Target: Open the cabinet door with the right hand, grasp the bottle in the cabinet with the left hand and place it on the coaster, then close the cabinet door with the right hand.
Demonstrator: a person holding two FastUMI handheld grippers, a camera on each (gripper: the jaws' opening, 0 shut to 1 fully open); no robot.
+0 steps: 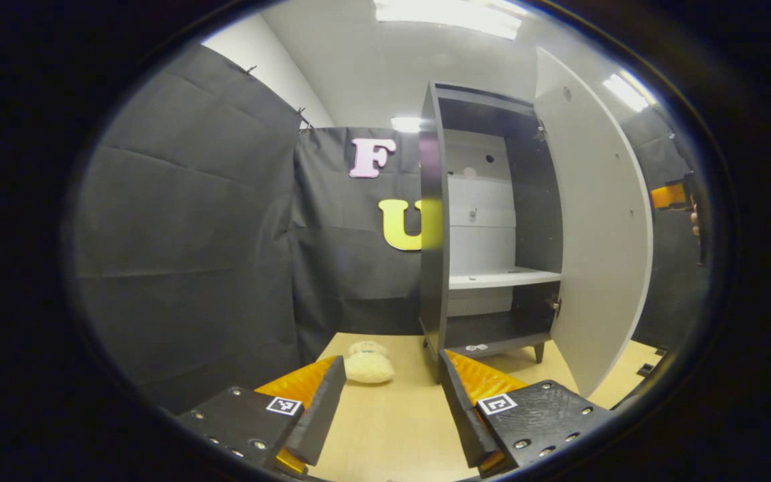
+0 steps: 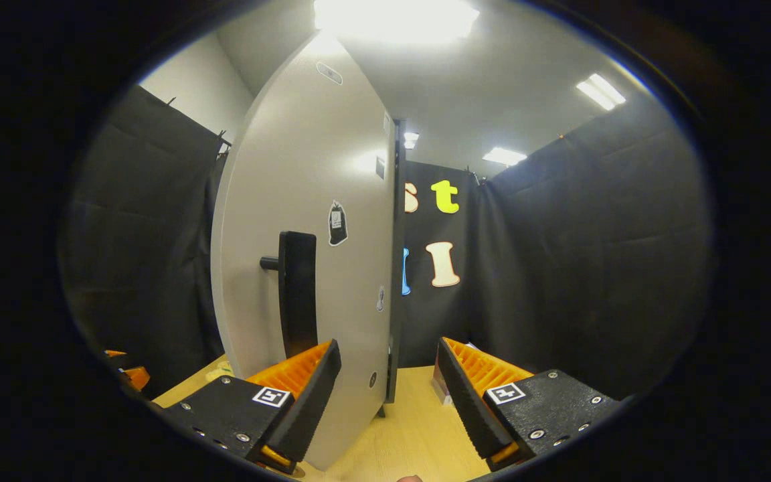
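The cabinet door [image 1: 600, 227] stands open. The left claw [image 1: 392, 408] and right claw [image 2: 389, 395] are both spread wide and empty. No bottle is discernible in the cabinet [image 1: 486, 221]. Judged step: locate bottle, advance left claw.

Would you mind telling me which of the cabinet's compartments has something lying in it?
The bottom compartment: a small white thing lies at its front edge, while the taller compartment above the white shelf looks bare.
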